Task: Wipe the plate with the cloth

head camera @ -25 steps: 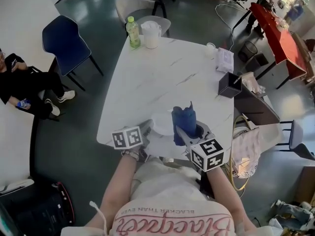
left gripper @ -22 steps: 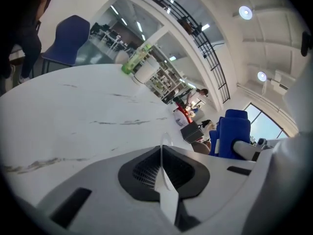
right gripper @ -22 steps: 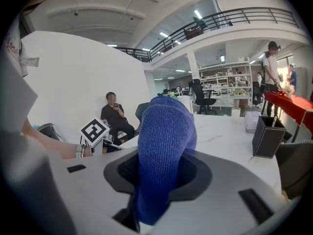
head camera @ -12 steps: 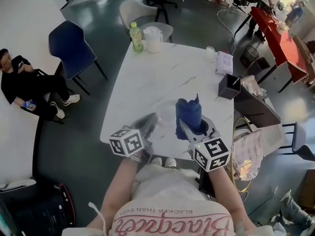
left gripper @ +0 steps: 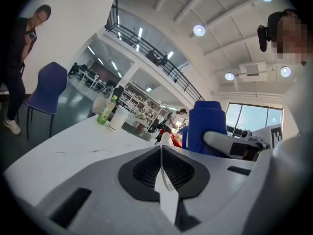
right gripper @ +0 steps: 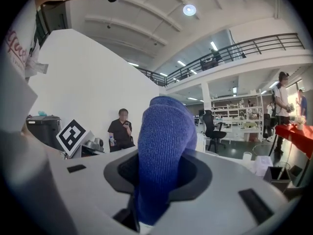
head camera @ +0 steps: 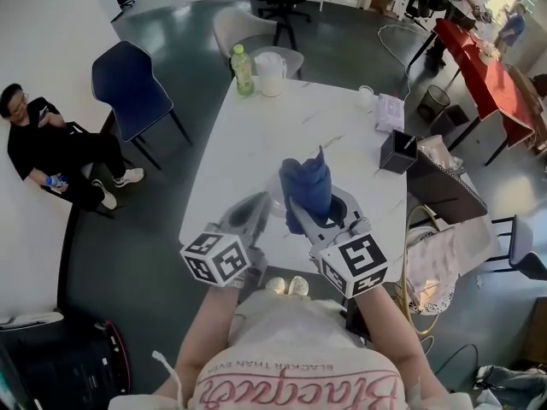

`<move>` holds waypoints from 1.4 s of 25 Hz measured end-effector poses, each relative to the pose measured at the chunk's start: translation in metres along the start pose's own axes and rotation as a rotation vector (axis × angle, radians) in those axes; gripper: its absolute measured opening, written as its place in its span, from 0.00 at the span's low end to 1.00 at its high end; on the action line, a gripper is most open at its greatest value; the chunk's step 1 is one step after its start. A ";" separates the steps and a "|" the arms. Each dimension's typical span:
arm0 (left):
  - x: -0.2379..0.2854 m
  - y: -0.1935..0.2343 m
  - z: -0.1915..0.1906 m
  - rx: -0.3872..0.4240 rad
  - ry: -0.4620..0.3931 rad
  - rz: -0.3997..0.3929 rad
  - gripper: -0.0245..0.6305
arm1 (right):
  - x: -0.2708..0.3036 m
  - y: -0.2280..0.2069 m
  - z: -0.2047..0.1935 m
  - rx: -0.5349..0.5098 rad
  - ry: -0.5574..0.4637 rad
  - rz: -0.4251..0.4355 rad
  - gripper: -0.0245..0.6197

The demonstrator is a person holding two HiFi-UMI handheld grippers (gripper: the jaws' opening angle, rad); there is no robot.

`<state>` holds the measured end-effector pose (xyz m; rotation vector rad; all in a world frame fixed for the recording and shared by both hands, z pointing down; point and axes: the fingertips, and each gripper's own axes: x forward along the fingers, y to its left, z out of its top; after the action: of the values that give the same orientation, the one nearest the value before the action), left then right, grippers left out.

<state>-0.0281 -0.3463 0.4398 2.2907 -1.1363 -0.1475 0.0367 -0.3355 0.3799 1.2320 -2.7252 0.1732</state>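
Left gripper view: the left gripper's (left gripper: pixel 161 150) jaws are drawn together on a thin white rim, the edge of the plate (left gripper: pixel 164 189), which stands edge-on between the pads. In the right gripper view, the right gripper (right gripper: pixel 161 168) is clamped on the blue cloth (right gripper: pixel 165 131). The cloth bunches upright out of the jaws into a rounded tuft.

In the head view the two grippers sit side by side over the near edge of the white marble table (head camera: pixel 256 143), clear of its top. The left gripper (head camera: pixel 254 210) is just beside the right gripper (head camera: pixel 314 216), both pointing away from the body and roughly level. The cloth (head camera: pixel 306 186) stands up above the right jaws. The plate is pale against the white tabletop here; it seems to lie just left of the cloth, but its outline is hard to make out. Both forearms (head camera: pixel 209 331) reach forward from the torso, elbows bent, wrists close together.
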 end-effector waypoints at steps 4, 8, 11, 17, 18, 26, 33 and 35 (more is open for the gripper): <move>-0.011 -0.009 0.001 0.053 -0.015 0.001 0.06 | 0.012 0.029 0.008 -0.026 -0.013 0.058 0.23; -0.022 -0.015 0.004 0.075 -0.034 -0.004 0.06 | 0.021 0.042 0.006 -0.055 -0.002 0.058 0.23; -0.028 -0.017 0.010 0.058 -0.062 -0.019 0.06 | 0.022 0.031 0.005 -0.043 0.000 0.021 0.23; -0.034 -0.023 0.020 0.064 -0.091 -0.041 0.06 | 0.010 -0.010 0.005 0.045 -0.018 -0.096 0.23; -0.035 -0.024 0.021 0.063 -0.097 -0.046 0.06 | 0.007 -0.018 0.004 0.055 -0.018 -0.119 0.23; -0.035 -0.036 0.030 0.090 -0.124 -0.080 0.06 | -0.024 -0.074 -0.006 0.133 -0.018 -0.282 0.23; -0.029 -0.033 0.030 0.081 -0.117 -0.065 0.06 | -0.039 -0.071 -0.002 0.089 -0.018 -0.300 0.23; -0.027 -0.033 0.032 0.084 -0.120 -0.058 0.06 | -0.035 -0.050 0.005 0.072 -0.029 -0.233 0.23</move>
<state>-0.0332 -0.3244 0.3911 2.4183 -1.1563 -0.2678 0.0970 -0.3433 0.3713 1.5707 -2.5922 0.2299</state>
